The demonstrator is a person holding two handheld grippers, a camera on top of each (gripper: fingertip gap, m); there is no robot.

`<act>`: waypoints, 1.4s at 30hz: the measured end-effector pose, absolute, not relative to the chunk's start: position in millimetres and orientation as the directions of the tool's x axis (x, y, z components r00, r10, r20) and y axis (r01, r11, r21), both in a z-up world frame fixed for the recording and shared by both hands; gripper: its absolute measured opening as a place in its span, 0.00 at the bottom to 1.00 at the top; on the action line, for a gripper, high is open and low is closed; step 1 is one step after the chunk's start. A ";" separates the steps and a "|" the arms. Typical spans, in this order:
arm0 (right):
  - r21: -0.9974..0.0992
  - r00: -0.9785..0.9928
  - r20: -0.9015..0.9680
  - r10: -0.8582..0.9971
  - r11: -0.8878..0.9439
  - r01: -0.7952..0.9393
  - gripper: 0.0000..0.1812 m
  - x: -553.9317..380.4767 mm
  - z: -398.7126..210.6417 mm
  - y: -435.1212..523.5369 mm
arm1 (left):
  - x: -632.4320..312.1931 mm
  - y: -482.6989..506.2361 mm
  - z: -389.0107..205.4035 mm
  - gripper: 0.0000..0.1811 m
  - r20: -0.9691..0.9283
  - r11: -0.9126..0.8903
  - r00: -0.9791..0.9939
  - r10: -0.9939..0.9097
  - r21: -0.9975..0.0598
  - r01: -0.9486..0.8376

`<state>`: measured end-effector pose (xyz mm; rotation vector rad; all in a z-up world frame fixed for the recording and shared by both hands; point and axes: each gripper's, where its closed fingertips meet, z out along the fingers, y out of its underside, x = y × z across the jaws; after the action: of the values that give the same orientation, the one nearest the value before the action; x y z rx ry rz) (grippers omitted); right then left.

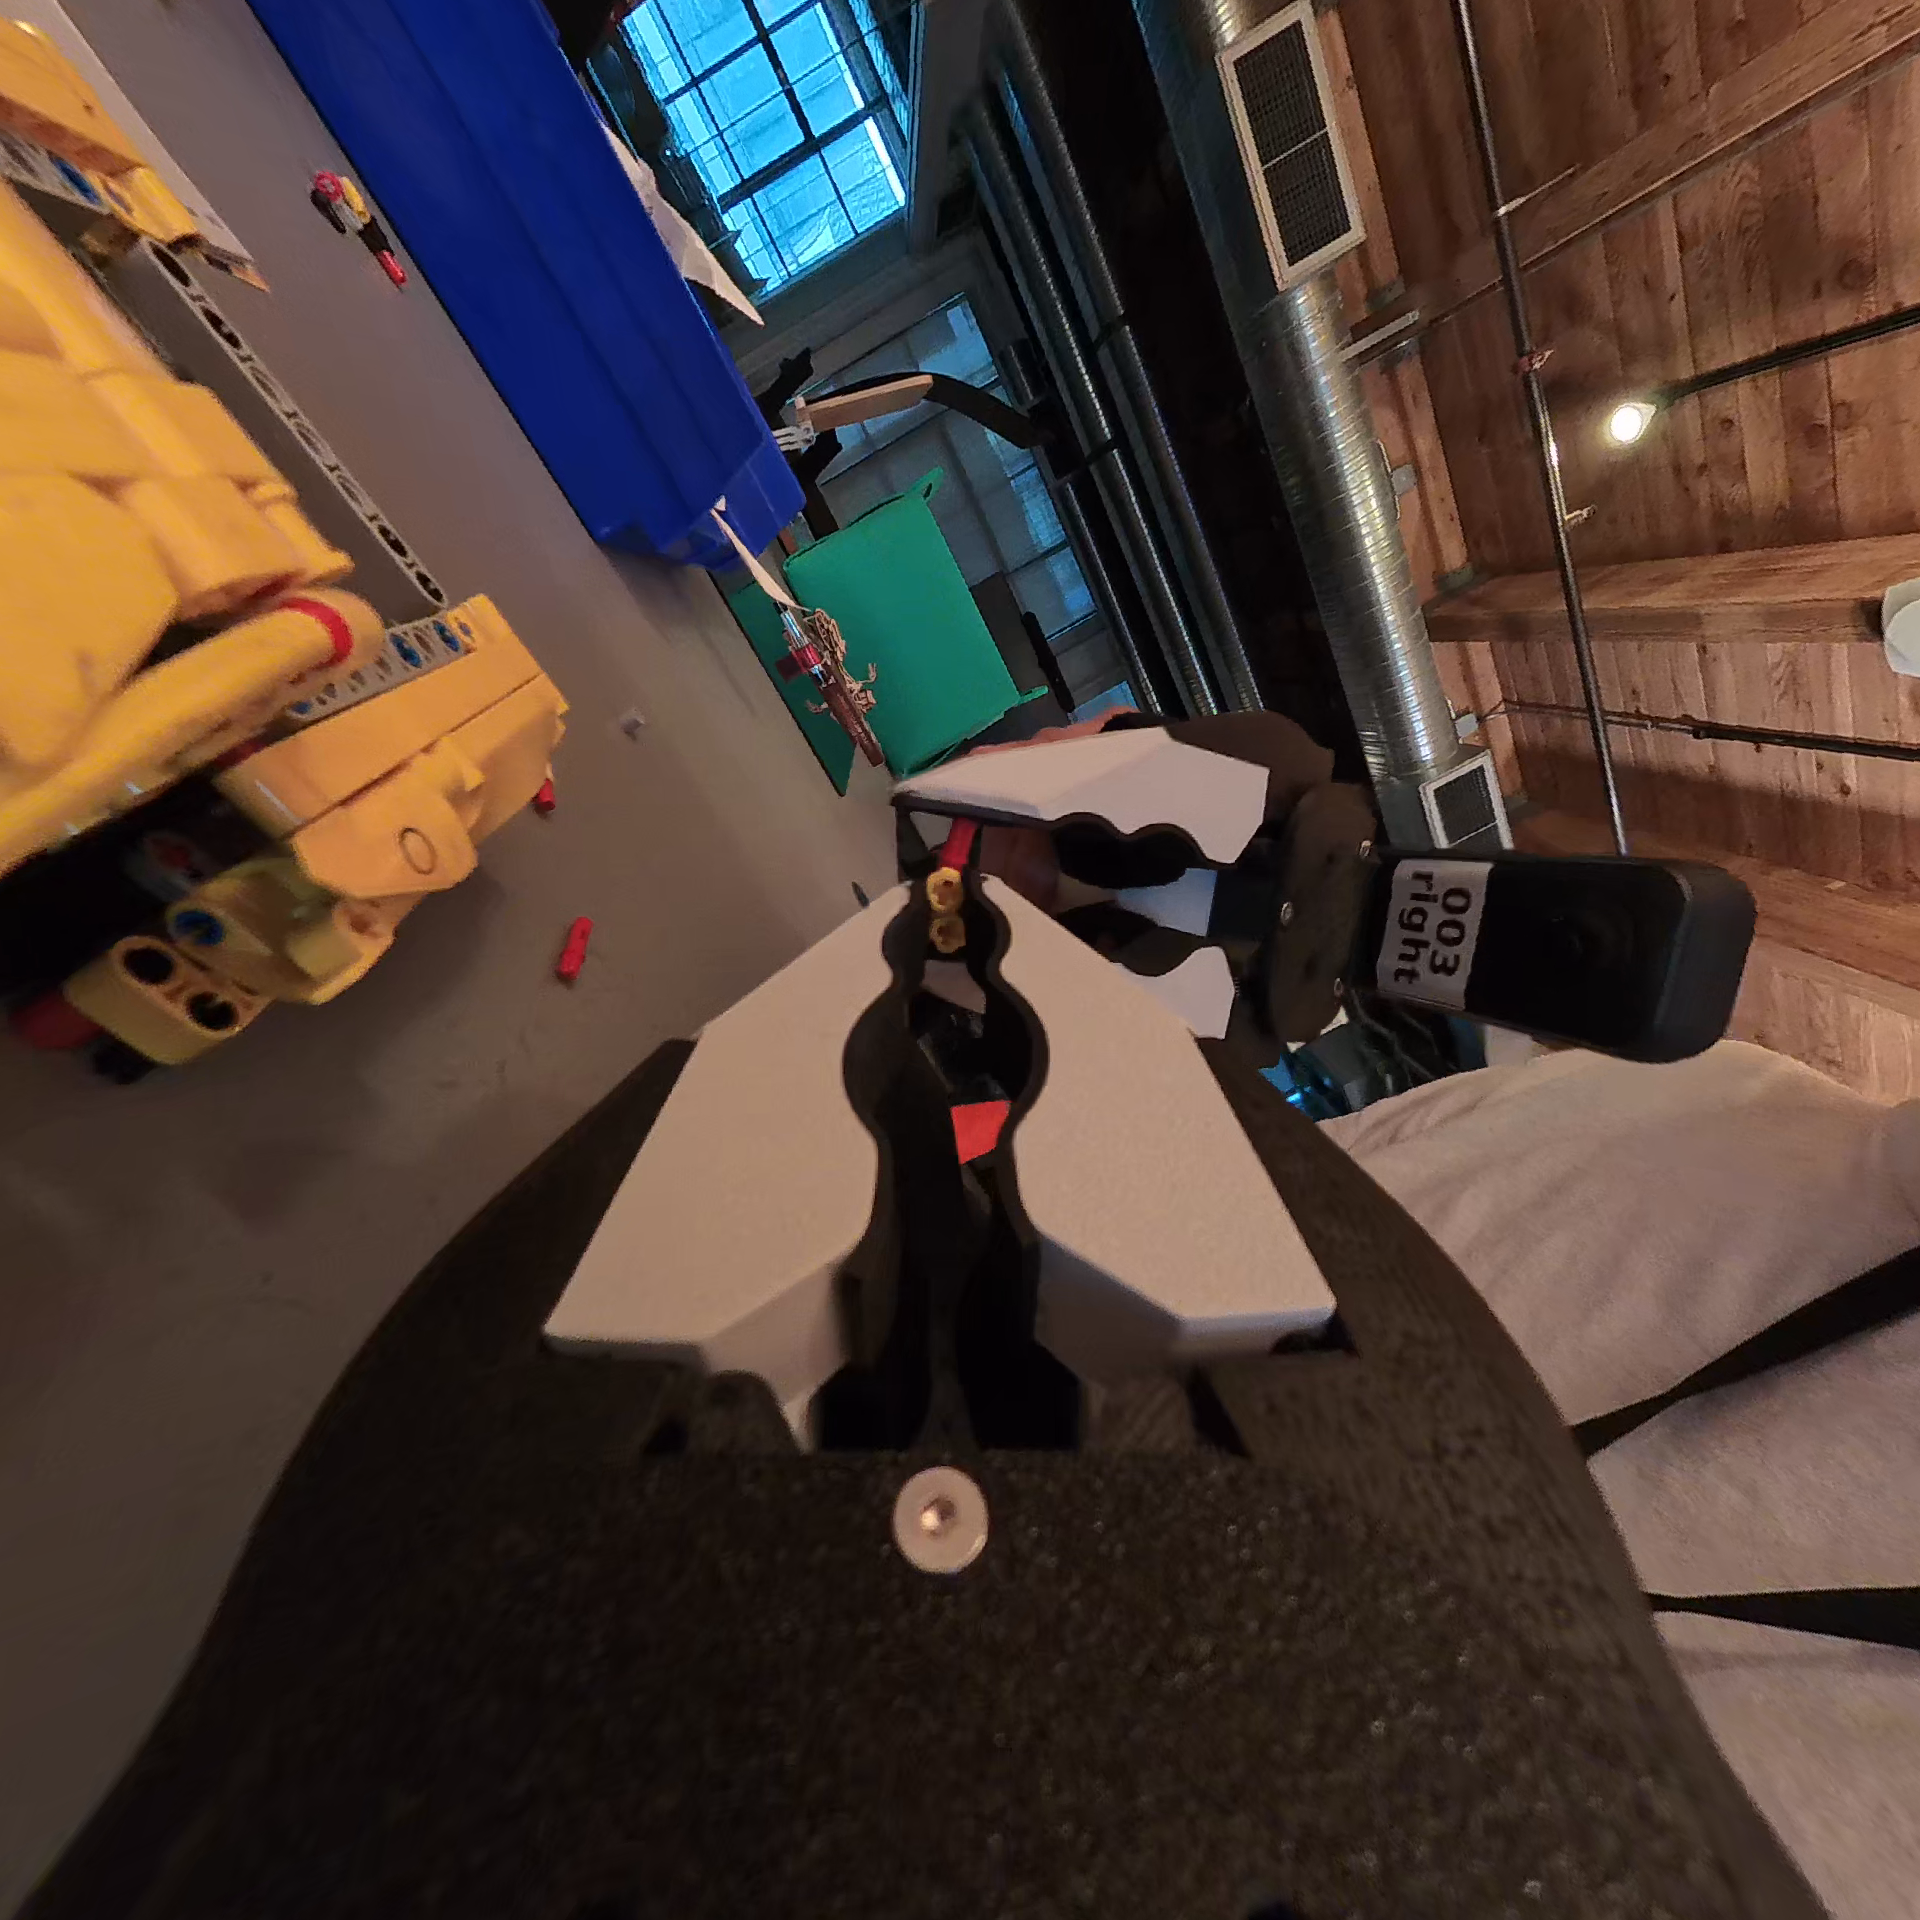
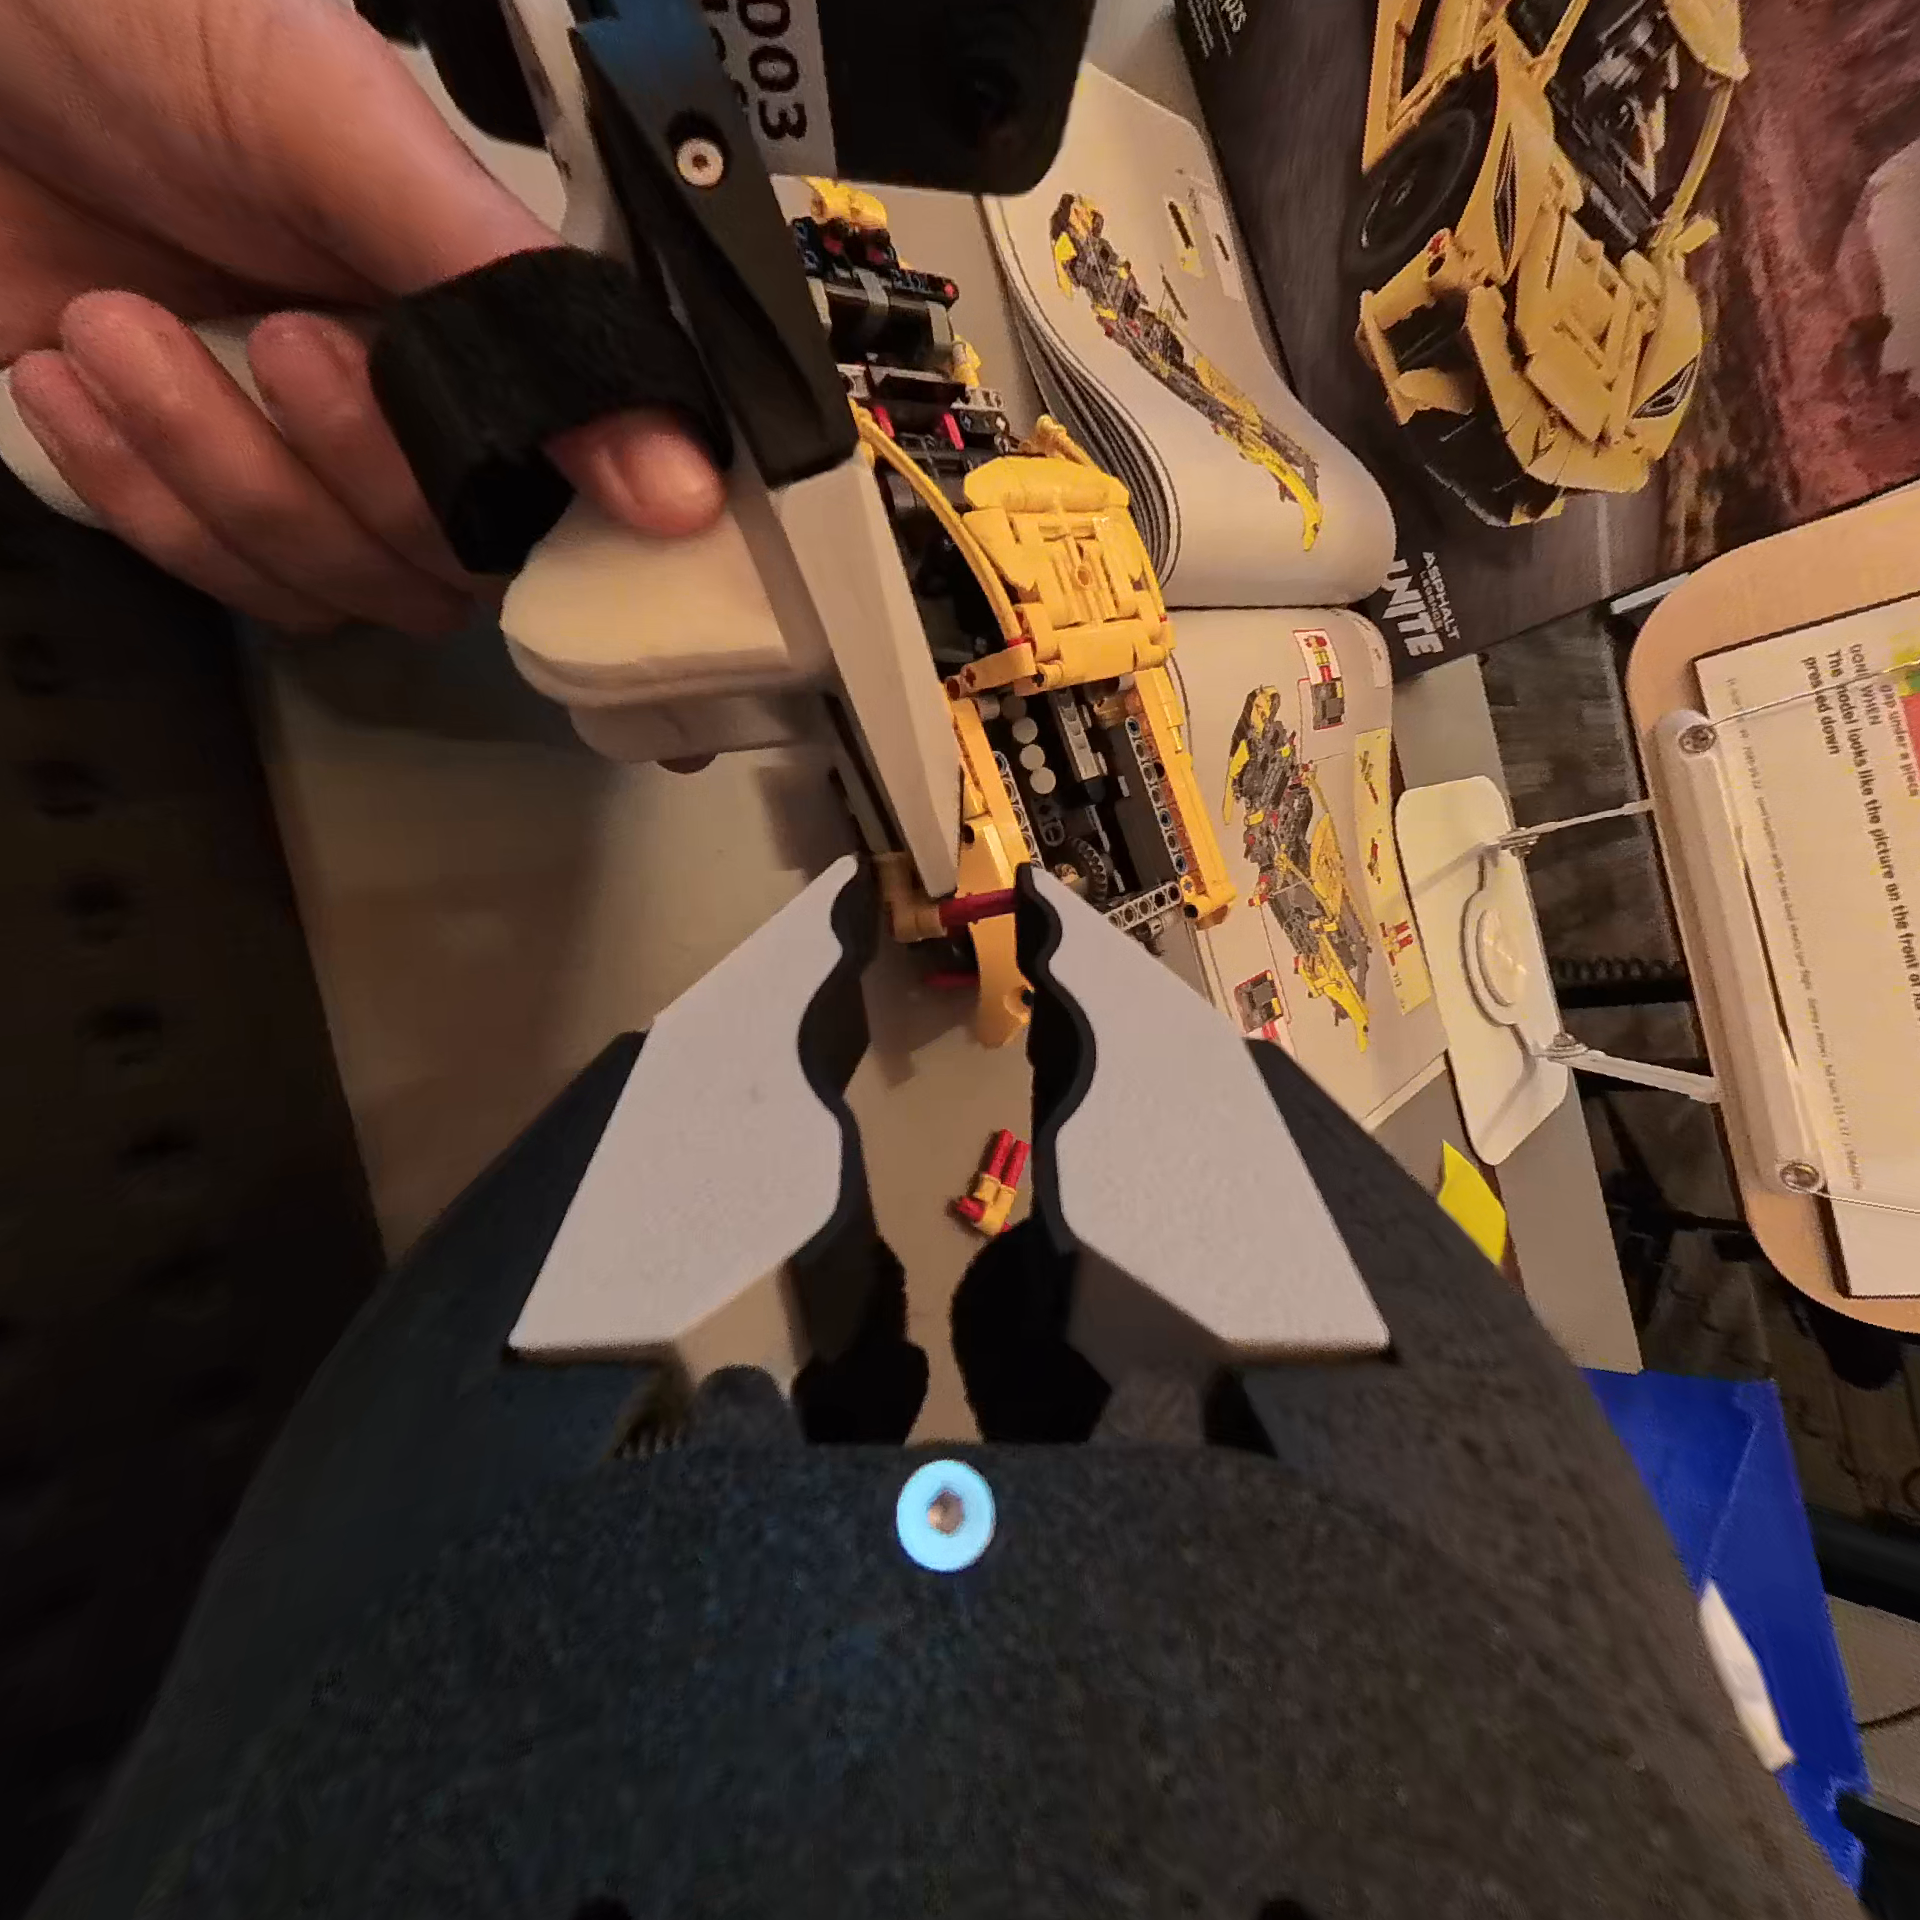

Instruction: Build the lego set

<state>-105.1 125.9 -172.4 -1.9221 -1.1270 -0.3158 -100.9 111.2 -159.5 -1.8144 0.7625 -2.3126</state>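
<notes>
- Left wrist view is showing the left tongs (image 1: 943, 914) pinching a small yellow connector piece (image 1: 942, 906) at their very tips — the white fingers are closing tight around it.
- A red pin (image 1: 958, 840) is sticking out of that connector toward the right tongs (image 1: 940, 831), which are reaching in from the right, held off the worktop (image 1: 436, 1195).
- Right wrist view is showing the right tongs (image 2: 940, 883) standing a little apart, with the red pin (image 2: 977, 906) lying across the gap between the tips; whether they are gripping it I cannot tell.
- A hand (image 2: 312, 343) is wrapping around the left tool's handle, one finger through a black strap (image 2: 540, 384).
- The yellow lego car (image 2: 1049, 623), partly built, is lying on the worktop behind the tips — in the left wrist view it is filling the left side (image 1: 208, 623).
- Loose red pins (image 1: 574, 948) are lying on the worktop near the car; a red-and-yellow bit (image 2: 992, 1184) is lying below the right tongs.
- Open instruction booklets (image 2: 1195, 416) and the set's box (image 2: 1558, 260) are lying beside the car.
- A blue bin (image 1: 540, 260) is sitting on the worktop beyond the car.
</notes>
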 end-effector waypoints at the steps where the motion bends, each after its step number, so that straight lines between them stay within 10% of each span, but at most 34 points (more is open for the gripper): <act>1: -0.555 0.565 0.575 0.592 -0.226 0.801 0.14 -105.4 -172.6 125.6 | -101.2 111.2 -159.3 0.03 0.883 -0.871 -0.286 -0.372 -0.439 -0.222; 22: -0.624 0.625 0.500 0.599 -0.252 0.740 0.10 -108.3 -172.1 123.4 | -102.1 110.8 -156.9 0.03 0.880 -0.871 -0.304 -0.365 -0.438 -0.221; 29: -0.885 0.780 -0.002 0.626 -0.364 0.290 0.13 -99.6 -152.4 116.3 | -107.0 116.4 -152.0 0.03 0.880 -0.883 -0.341 -0.329 -0.415 -0.218; 33: -0.857 0.644 -0.384 0.662 -0.515 0.019 0.12 -103.3 -147.7 110.0 | -108.7 103.6 -142.6 0.03 0.852 -0.857 -0.404 -0.334 -0.452 -0.247; 42: -0.827 0.478 -0.525 0.704 -0.555 -0.091 0.02 -114.8 -142.5 100.4 | -109.0 94.0 -138.5 0.03 0.829 -0.830 -0.429 -0.359 -0.493 -0.259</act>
<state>-114.8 100.4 -142.5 -1.8689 -0.5133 1.1707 -109.0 94.0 -138.5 -1.6426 0.8917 -2.4466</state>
